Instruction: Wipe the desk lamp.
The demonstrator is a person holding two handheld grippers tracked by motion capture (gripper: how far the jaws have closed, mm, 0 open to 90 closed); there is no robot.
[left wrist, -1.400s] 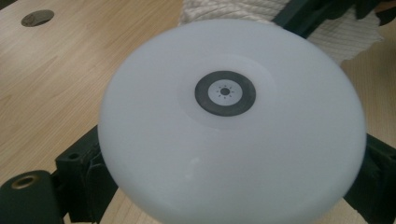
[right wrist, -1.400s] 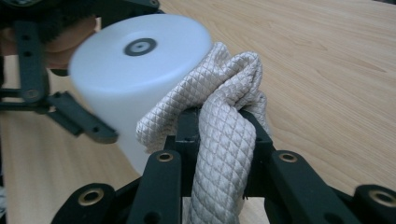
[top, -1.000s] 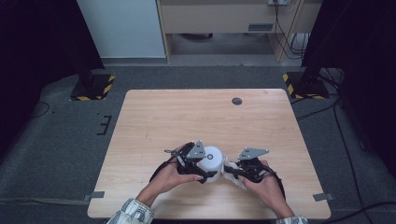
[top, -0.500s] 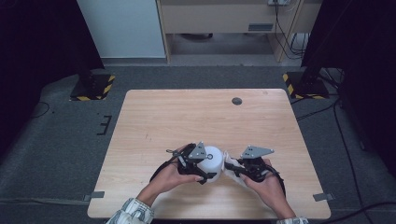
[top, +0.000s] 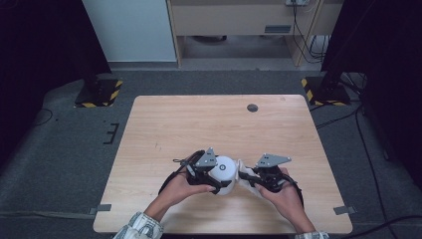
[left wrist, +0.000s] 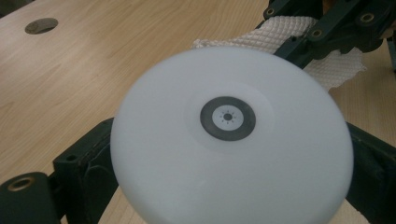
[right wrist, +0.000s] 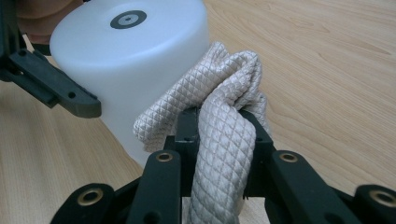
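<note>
Wiping a white plastic container (top: 225, 172) with a quilted white cloth (right wrist: 224, 130), near the table (top: 199, 119) edge at about 6 o'clock of the tabletop.

To do the step well: keep the container clamped steady, press the bunched cloth flat against its side wall, sweep around the curve in short strokes, turn the container rather than overreach, and avoid letting the loose cloth tail drag under the base.

Left hand-held gripper (top: 211, 174): jaws spread wide around the container, one jaw on each side of the wall in the left gripper view, holding it tipped so that the flat round end with the small grey ring mark (left wrist: 228, 117) faces the camera. Left hand (top: 181, 185) cupped beneath, forearm entering from 7 o'clock.

Right hand-held gripper (top: 259, 178): jaws drawn narrow and pinched on a folded wad of the cloth, which bulges out past the tips and touches the container's side, at 3 o'clock of the container in the high view. Right hand (top: 284, 191) wrapped around the body, forearm entering from 5 o'clock, tool pointed inward toward the other.

Small dark round hole (top: 253, 107) in the table far off at 12 o'clock, well apart from the work.
</note>
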